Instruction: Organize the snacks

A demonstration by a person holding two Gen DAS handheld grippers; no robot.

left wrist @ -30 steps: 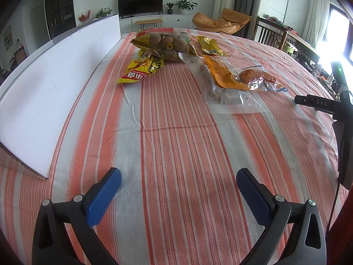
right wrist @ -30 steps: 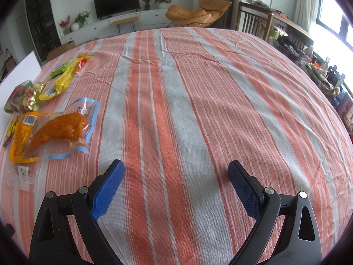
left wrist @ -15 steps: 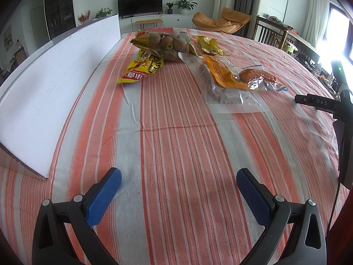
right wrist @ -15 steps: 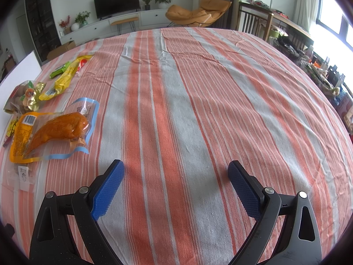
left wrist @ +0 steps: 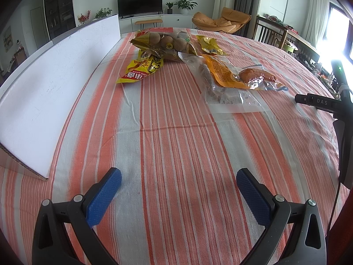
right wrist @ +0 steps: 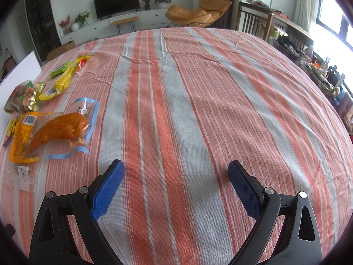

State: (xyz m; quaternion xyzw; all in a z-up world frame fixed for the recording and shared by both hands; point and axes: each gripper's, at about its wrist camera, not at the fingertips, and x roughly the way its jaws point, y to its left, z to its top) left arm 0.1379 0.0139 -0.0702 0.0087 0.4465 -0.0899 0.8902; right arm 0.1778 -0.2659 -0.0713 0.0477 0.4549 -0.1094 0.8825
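striped tablecloth (left wrist: 176,154) covers table | white board (left wrist: 55,84) lies at left edge | snack packets (left wrist: 198,61) heaped at far middle: clear bag of brown balls, yellow wrappers, orange vacuum pack | left gripper (left wrist: 178,183) spread wide, holding nothing, above bare cloth | right gripper (right wrist: 175,176) spread wide, empty, orange vacuum pack (right wrist: 55,130) to its left

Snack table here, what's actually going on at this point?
Nothing is being handled. The left gripper and right gripper are both open and empty over the striped tablecloth. The snack packets lie clustered and untouched: a chicken leg pack, a bag of round brown snacks, and a yellow packet.
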